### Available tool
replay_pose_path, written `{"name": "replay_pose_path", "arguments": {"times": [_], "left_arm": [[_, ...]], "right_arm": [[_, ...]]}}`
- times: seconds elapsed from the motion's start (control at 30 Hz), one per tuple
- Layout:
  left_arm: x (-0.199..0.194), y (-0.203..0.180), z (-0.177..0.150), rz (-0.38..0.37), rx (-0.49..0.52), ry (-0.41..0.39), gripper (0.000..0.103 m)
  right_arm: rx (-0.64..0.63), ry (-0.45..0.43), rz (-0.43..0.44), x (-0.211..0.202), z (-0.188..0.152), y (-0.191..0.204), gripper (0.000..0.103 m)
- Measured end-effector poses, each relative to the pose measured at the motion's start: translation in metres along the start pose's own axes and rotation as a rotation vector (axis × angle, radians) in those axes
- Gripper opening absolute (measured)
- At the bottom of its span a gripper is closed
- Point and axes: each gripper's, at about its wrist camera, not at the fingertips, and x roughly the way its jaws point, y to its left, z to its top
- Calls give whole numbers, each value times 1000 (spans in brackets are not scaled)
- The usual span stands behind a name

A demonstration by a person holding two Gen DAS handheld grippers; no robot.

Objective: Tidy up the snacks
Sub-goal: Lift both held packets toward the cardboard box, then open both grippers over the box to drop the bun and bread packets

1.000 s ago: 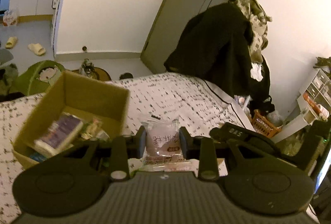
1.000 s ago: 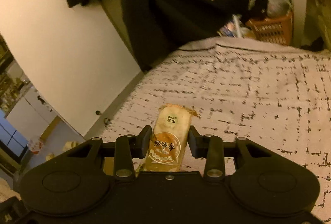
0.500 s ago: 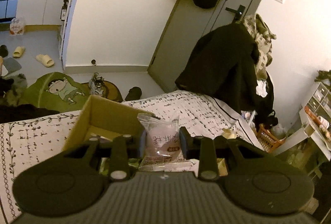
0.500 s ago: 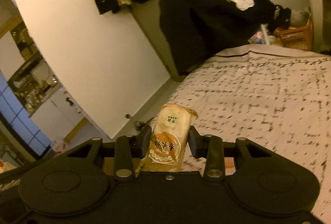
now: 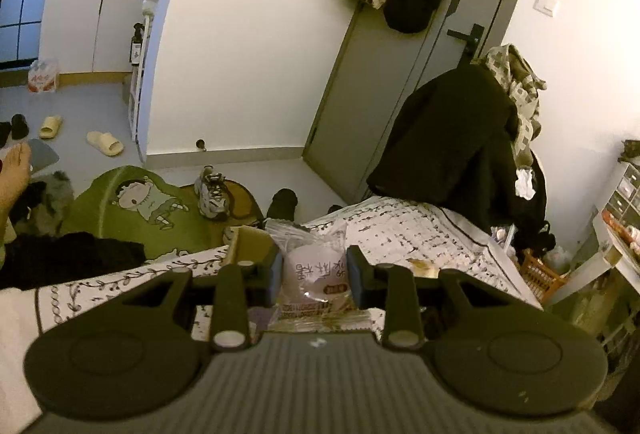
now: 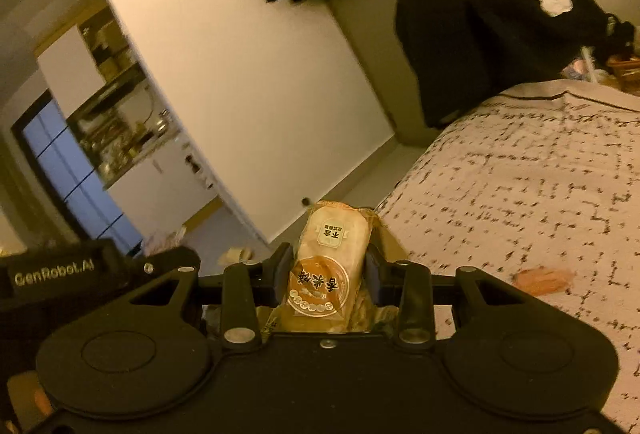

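Note:
My left gripper (image 5: 314, 274) is shut on a pale pink snack packet (image 5: 316, 270) with a crinkled clear top, held up above the bed. A corner of the cardboard box (image 5: 250, 246) shows just left of the left finger; its inside is hidden by the gripper. My right gripper (image 6: 327, 274) is shut on a yellow-orange wrapped snack cake (image 6: 326, 266), held upright above the patterned bedspread (image 6: 540, 201). The left gripper's body (image 6: 60, 270) shows at the left edge of the right wrist view.
An orange packet (image 6: 544, 280) lies on the bedspread to the right of the right gripper, and a small snack (image 5: 424, 266) lies on the bed in the left wrist view. A dark coat pile (image 5: 452, 141) stands past the bed's far end. Shoes and a green rug (image 5: 132, 205) are on the floor.
Both grippers have lifted and tilted up while keeping hold of their snacks. The cardboard box has slid down behind the left gripper until only a corner shows.

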Motion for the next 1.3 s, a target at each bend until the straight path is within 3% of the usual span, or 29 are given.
{"name": "replay_pose_path", "arguments": {"times": [0.3,0.43,0.6,1.03,1.3], "left_arm": [[9,20,-1,-2,-9,28,32],[16,28,-4,2,-20,45,32],[27,34,-6,7,-21,64,32],[73,33,-1,-2,2,103,32],[104,35,-1,5,7,131,33]], "right_arm": [[-35,57,3,9,-13,8,40],[-1,41,6,6,-12,3,63],[15,11,-35,0,-5,-6,63],[68,50,-156,9,-4,-38,63],[102,53,-165,12,-3,-55,63]]}}
